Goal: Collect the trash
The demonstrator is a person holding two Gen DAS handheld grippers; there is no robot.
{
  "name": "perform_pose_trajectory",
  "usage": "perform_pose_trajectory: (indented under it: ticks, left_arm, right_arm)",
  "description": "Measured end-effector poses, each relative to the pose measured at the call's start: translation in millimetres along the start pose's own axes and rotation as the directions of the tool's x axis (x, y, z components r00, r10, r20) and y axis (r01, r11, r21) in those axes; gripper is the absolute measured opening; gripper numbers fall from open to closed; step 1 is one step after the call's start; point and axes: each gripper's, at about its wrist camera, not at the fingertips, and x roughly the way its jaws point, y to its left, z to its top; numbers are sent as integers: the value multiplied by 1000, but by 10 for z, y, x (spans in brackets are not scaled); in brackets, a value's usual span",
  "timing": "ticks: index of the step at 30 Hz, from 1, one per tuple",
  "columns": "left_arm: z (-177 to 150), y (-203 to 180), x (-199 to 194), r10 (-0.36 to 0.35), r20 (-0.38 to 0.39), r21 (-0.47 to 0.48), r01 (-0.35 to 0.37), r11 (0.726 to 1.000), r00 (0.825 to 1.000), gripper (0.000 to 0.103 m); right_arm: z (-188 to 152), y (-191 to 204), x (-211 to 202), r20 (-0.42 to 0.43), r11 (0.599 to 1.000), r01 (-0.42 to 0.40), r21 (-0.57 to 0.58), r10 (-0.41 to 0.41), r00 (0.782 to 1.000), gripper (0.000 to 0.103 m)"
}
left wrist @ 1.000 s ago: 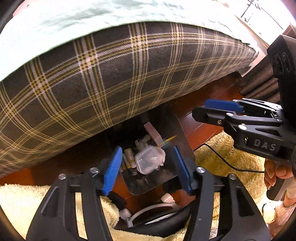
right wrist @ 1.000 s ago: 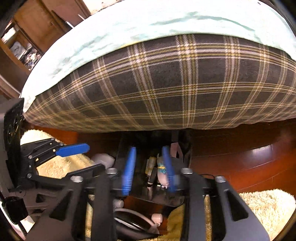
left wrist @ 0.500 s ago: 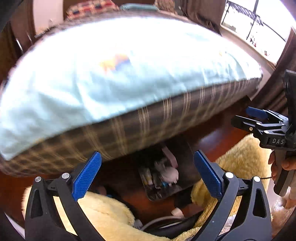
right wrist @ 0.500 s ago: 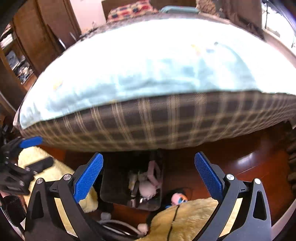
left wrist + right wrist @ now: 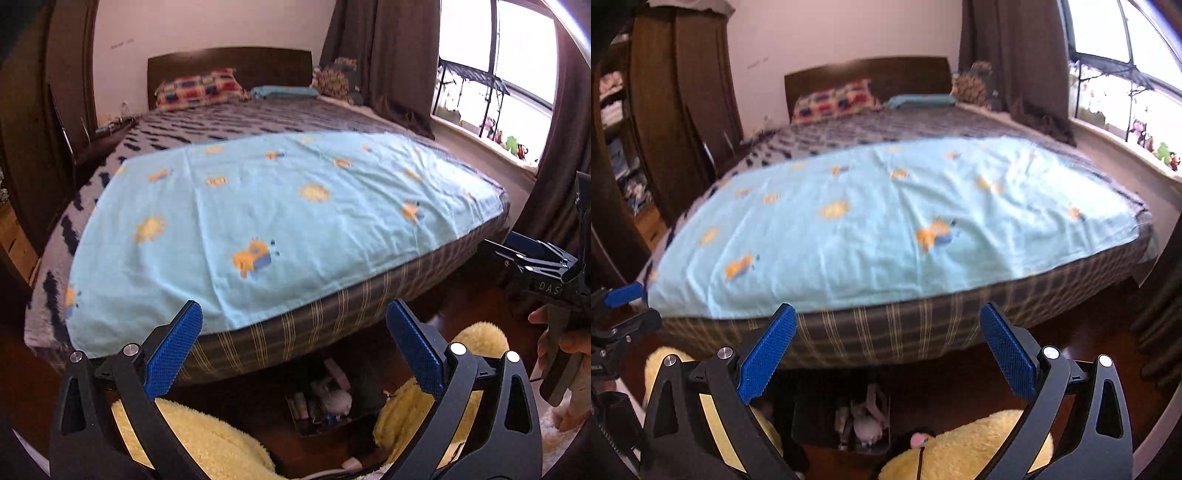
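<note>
Both grippers, left [image 5: 293, 349] and right [image 5: 888, 350], have risen, jaws released and empty; trash sits binned [image 5: 325, 404] at 6 o'clock, bed [image 5: 280, 206] clear.

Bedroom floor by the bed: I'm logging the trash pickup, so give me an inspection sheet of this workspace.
Surface: dark red wooden floor, glossy.
Job's things: dark rectangular bin at the bed's foot, holding pale wrappers and small bottles.
Clutter: fluffy yellow rugs on either side of the bin.
Grippers: left gripper and right gripper, blue pads, both open and empty.
Cables: thin black cable across the yellow rug.
Surroundings: bed with light blue cartoon-print sheet, plaid mattress side, brown curtains, bright window.
</note>
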Motion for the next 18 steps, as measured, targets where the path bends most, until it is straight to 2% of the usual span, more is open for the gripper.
perform_pose_trajectory:
  ticks: [4,11,18]
  left_arm:
    - [114,7,-206,40,61,2,-40,999,997,95]
    - [182,66,-417,60,123,-28,-57,998,991,95]
    - [233,102,-613,59,192,-50,-51,997,980,95]
  right_arm:
    - [49,4,-185,50,999,30,-12,-29,998,100]
    - [103,-38,-429,139,998,61,-1,-60,988,100]
    - [159,38,-761,292,995,89,-41,-73,954,100]
